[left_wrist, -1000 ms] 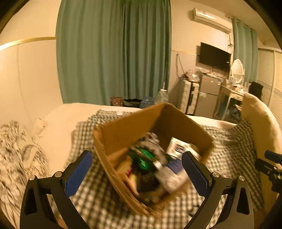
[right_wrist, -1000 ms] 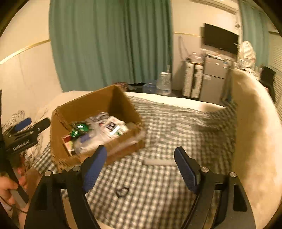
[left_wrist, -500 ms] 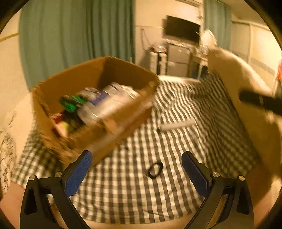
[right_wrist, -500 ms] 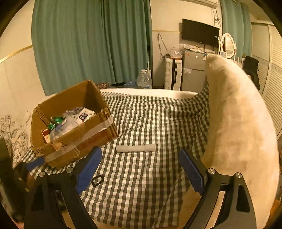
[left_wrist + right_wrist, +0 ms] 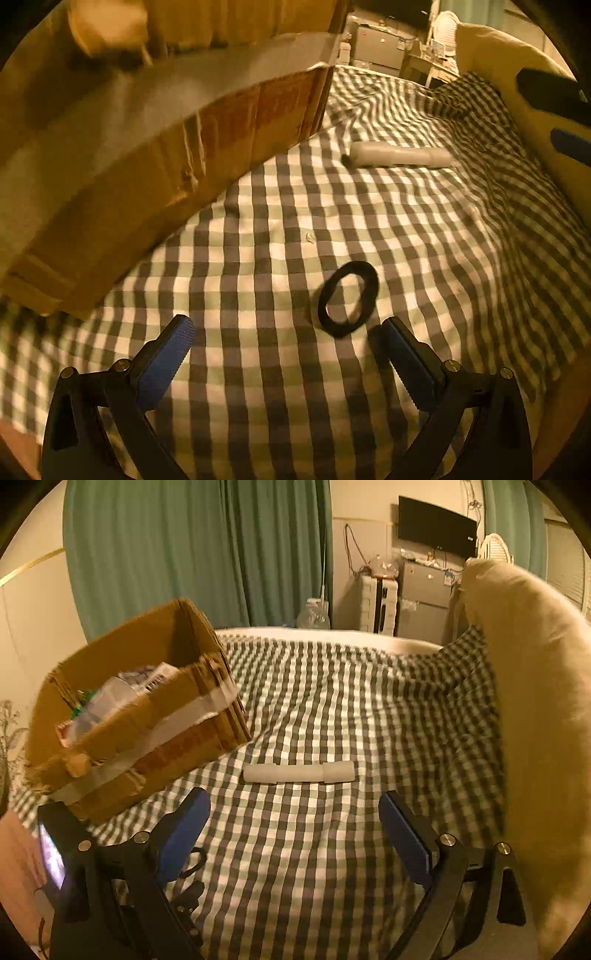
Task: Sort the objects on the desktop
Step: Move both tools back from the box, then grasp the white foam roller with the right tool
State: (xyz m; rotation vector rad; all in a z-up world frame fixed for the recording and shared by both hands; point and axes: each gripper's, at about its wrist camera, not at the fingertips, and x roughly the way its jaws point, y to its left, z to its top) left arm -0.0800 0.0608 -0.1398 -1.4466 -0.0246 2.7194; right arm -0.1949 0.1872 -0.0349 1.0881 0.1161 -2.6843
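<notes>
A black ring-shaped band [image 5: 348, 298] lies on the checked cloth [image 5: 424, 236], just ahead of my open left gripper [image 5: 286, 345] and nearer its right finger. A white tube [image 5: 400, 155] lies farther back; it also shows in the right wrist view [image 5: 298, 772], ahead of my open, empty right gripper [image 5: 295, 821]. A cardboard box [image 5: 122, 709] holding several packets stands at the left of the cloth; its taped wall fills the upper left of the left wrist view [image 5: 147, 140]. Part of the band [image 5: 194, 860] shows behind my right gripper's left finger.
A large cream cushion [image 5: 535, 701] rises along the right edge of the cloth. Green curtains [image 5: 199, 554], a TV [image 5: 436, 528] and a small fridge [image 5: 424, 602] stand behind. The left gripper's body [image 5: 70, 853] shows at lower left in the right wrist view.
My left gripper has dropped down and forward from above the box to close over the cloth by the black band. My right gripper has moved closer to the white tube.
</notes>
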